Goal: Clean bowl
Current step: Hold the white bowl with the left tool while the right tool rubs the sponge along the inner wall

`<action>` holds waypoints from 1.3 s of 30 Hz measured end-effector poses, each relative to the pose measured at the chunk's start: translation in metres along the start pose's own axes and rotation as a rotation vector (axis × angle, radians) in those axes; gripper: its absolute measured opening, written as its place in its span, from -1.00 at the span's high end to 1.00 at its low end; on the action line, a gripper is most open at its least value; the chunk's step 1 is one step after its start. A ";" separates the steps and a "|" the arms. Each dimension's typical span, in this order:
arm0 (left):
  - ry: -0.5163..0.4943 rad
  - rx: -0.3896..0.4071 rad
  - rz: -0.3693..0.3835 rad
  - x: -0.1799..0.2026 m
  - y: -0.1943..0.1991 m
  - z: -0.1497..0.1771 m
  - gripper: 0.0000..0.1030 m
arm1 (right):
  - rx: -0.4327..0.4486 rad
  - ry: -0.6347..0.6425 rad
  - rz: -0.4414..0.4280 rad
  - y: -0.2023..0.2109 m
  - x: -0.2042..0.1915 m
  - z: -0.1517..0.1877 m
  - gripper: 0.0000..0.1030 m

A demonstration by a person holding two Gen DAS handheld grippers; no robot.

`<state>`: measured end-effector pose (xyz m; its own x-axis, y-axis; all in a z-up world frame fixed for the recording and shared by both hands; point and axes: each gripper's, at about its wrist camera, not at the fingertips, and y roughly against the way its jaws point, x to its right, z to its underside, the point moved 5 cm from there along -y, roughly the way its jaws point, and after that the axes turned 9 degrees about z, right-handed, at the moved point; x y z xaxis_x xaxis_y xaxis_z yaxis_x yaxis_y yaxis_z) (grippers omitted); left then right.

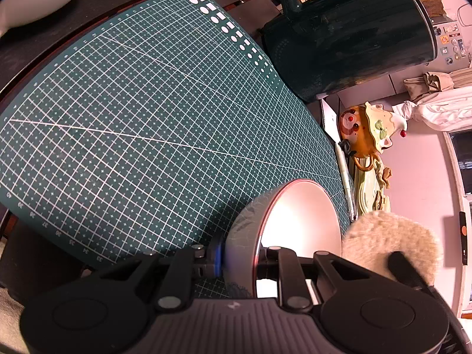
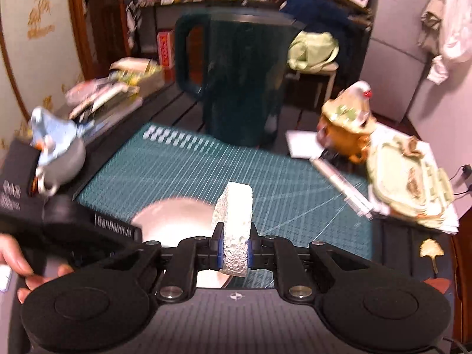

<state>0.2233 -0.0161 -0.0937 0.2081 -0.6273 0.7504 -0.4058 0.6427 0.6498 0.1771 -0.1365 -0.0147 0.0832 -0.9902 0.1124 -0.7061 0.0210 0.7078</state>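
In the left wrist view the bowl (image 1: 298,215) stands tilted on its side over the green cutting mat (image 1: 141,124); it is grey outside, white inside, with a red rim. My left gripper (image 1: 242,259) is shut on the bowl's wall at the rim. A blurred pale sponge (image 1: 389,242) hovers just right of the bowl's opening. In the right wrist view my right gripper (image 2: 234,250) is shut on that white sponge (image 2: 236,224), held on edge. The bowl (image 2: 174,218) lies just left of the sponge, with the left gripper (image 2: 88,230) and a hand (image 2: 17,262) beside it.
A dark green pitcher (image 2: 242,82) stands at the mat's far edge. To the right sit an orange teapot-like ornament (image 2: 348,126), a pale green tray (image 2: 410,183) and a white pen-like tool (image 2: 345,185). A blue-grey ceramic piece (image 2: 56,147) is at the left.
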 end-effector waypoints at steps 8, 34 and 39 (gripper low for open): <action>-0.003 0.000 -0.001 0.000 0.000 0.000 0.64 | -0.116 -0.153 -0.232 -0.011 0.002 0.004 0.76; -0.005 -0.001 0.000 0.001 -0.002 -0.002 0.64 | -0.037 -0.064 -0.063 -0.004 0.006 -0.002 0.76; -0.007 -0.002 0.000 0.001 -0.002 -0.002 0.64 | -0.064 -0.056 -0.164 -0.001 -0.010 0.001 0.76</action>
<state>0.2262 -0.0169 -0.0938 0.2020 -0.6305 0.7494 -0.4041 0.6434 0.6502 0.1762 -0.1265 -0.0171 0.1531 -0.9872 -0.0456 -0.6397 -0.1341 0.7568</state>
